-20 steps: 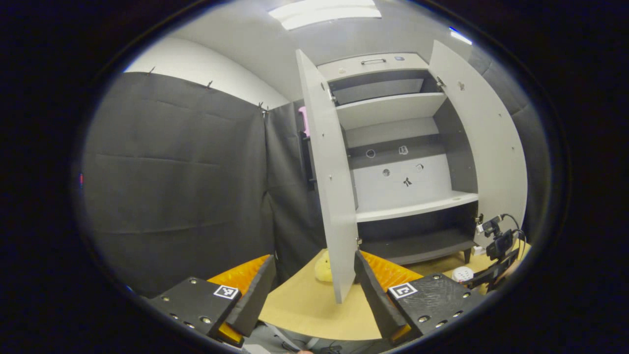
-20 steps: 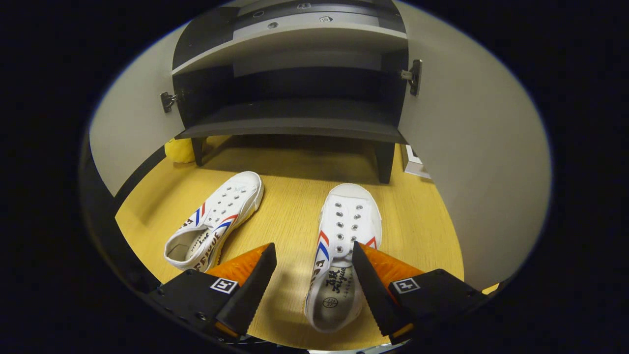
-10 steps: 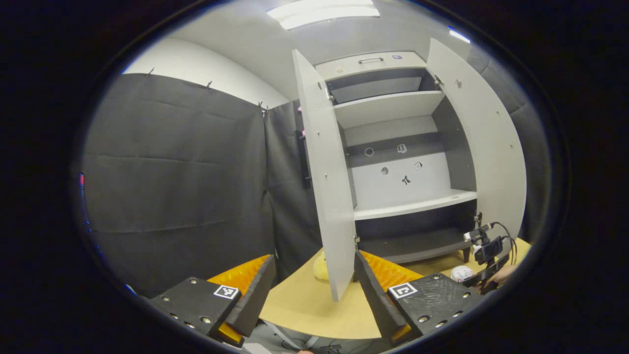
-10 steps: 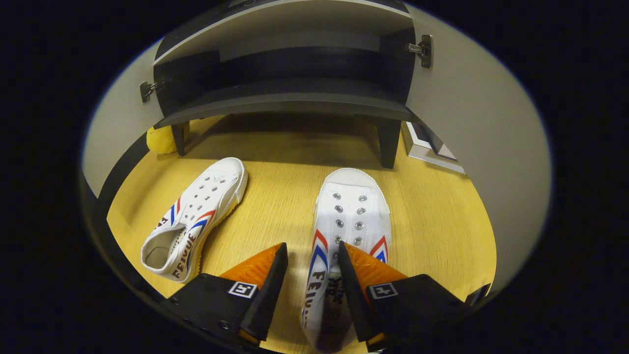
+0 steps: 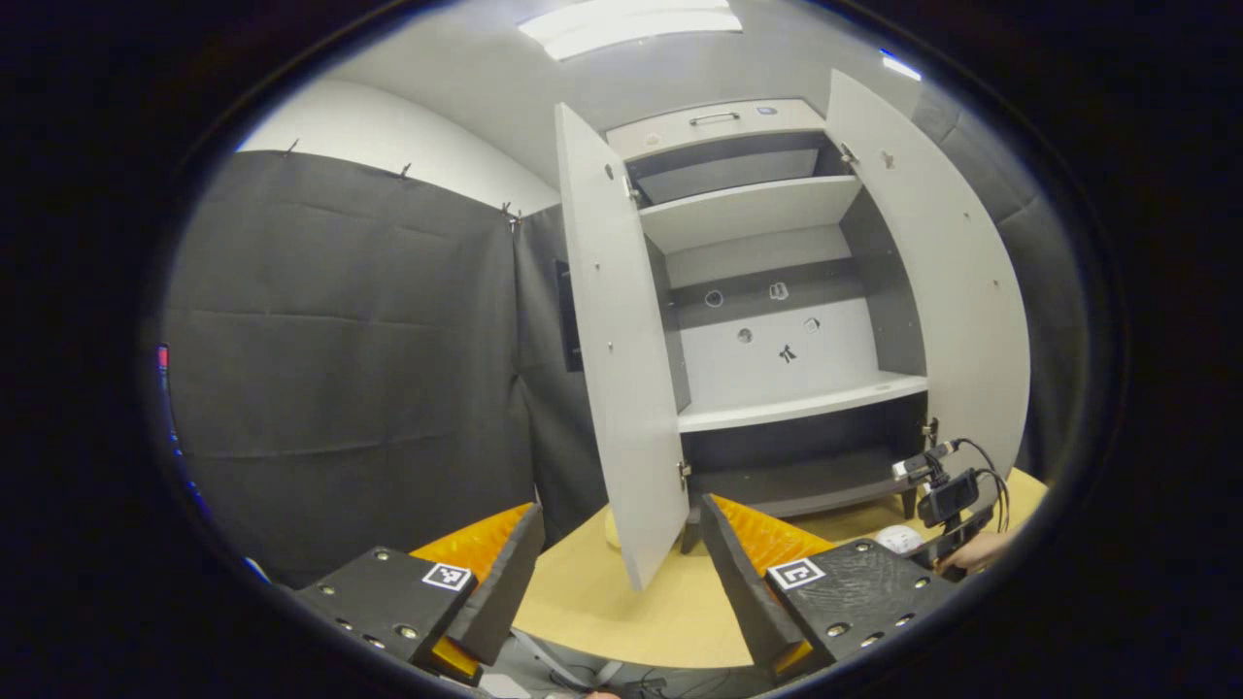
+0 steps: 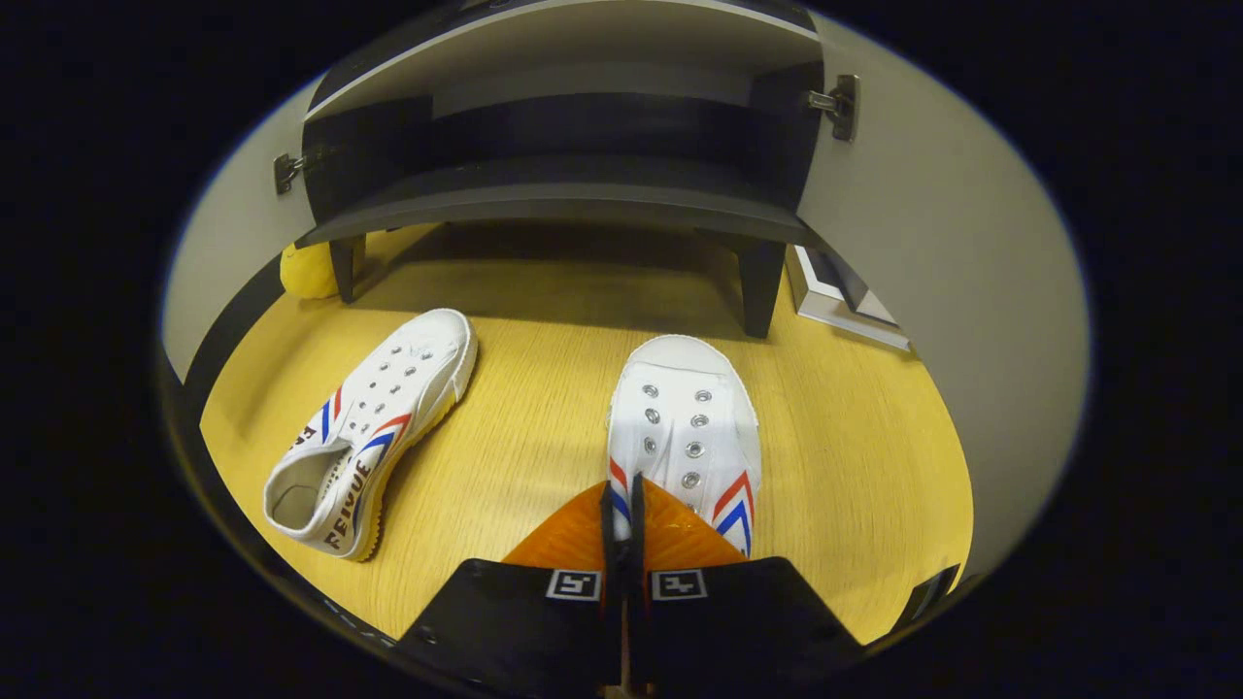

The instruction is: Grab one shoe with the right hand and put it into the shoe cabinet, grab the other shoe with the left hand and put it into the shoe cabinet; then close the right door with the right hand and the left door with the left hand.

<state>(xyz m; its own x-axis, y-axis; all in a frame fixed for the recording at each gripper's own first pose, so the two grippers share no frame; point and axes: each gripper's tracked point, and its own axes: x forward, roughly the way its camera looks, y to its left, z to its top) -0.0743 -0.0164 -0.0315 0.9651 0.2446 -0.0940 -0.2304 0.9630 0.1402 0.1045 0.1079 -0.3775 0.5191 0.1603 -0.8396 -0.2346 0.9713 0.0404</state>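
two white shoes lie on the wooden floor [image 6: 855,456] before the shoe cabinet [image 6: 554,199]. the right gripper [image 6: 621,505] is clenched on the near shoe [image 6: 691,427], the other shoe [image 6: 374,427] lying well apart. the left gripper [image 5: 617,553] hangs released near the cabinet's left door [image 5: 617,349].

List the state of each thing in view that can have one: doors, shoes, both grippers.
Left door: open.
Right door: open.
Shoe cabinet: shelves bare.
Right shoe: on the floor, its side wall pinched.
Left shoe: on the floor, untouched.
Right gripper: shut on the right shoe's side wall.
Left gripper: open, holding nothing.
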